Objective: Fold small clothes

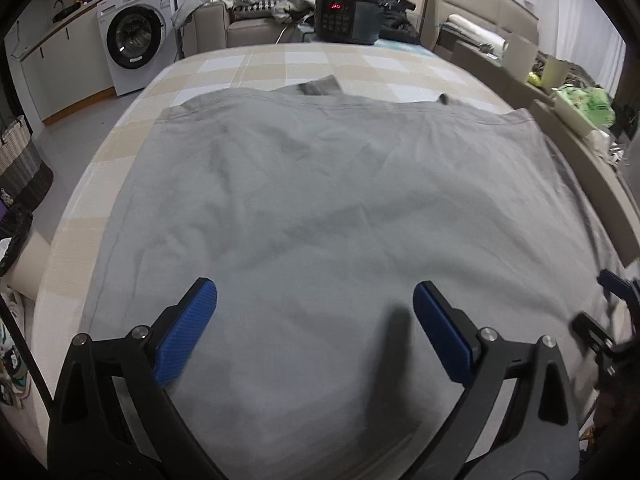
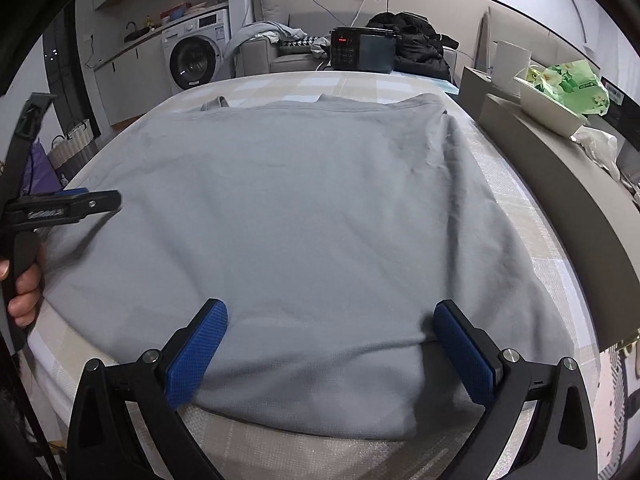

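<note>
A grey shirt point(image 1: 320, 208) lies spread flat across the checked bed point(image 1: 256, 64), its near hem just in front of both tools. The left gripper point(image 1: 316, 320) and the right gripper point(image 2: 331, 340) hover over that edge with fingers spread wide, pinching nothing. The cloth looks light, soft and limp, so it will likely sag and wrinkle; pinching the hem near its corners seems the best hold.
</note>
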### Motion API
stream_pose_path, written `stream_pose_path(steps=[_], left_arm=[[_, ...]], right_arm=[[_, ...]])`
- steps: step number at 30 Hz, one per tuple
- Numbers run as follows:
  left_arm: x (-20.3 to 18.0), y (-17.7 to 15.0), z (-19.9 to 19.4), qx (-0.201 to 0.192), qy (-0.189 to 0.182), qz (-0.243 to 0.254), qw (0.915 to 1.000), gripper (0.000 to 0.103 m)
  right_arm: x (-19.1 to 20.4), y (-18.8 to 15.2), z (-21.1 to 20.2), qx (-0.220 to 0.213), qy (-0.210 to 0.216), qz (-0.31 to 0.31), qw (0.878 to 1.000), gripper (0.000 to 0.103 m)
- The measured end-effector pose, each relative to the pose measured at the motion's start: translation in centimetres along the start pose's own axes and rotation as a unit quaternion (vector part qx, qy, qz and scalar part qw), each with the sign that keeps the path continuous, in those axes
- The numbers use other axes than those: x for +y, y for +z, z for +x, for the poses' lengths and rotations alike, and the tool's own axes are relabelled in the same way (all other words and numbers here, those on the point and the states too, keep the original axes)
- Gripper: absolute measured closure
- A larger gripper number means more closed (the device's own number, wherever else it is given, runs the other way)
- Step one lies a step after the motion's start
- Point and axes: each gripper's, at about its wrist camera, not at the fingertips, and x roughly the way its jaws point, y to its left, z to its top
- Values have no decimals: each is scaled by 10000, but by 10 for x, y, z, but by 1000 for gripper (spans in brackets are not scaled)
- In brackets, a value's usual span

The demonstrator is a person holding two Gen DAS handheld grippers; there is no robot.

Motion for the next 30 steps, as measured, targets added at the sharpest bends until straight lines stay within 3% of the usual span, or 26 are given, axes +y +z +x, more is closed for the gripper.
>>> stream_pose_path(steps=[3,5,9,13,18,22,27,30], left_arm=[[-13,-17,-26,-124,-219,153,9996,5],[-29,-32,-40,-186,-366,532,9977,5],[-43,-58,-39,-16,61,1253,9921,4],[-13,-69,-41,46,-192,602,9980,2],[13,-73,-47,319,278,239,9988,3],[36,-75,-67,283,477,-97,9984,6],[73,-81,-91,319,541,-736,9953,6],[97,-91,-96,486,349,-1317,9895,10]], right_arm=[[2,-1,4,-70,43,-44,10000,1],[1,-2,3,-144,55,-39,9999,1],[0,-5,3,-249,78,-42,9997,1],[-1,-7,1,-274,142,-106,9995,1],[-3,-10,-1,-281,137,-93,9995,1],[-3,-11,-4,-247,128,-26,9996,1],[-6,-14,-8,-219,212,165,9994,0],[-8,-15,-9,-222,258,263,9991,0]])
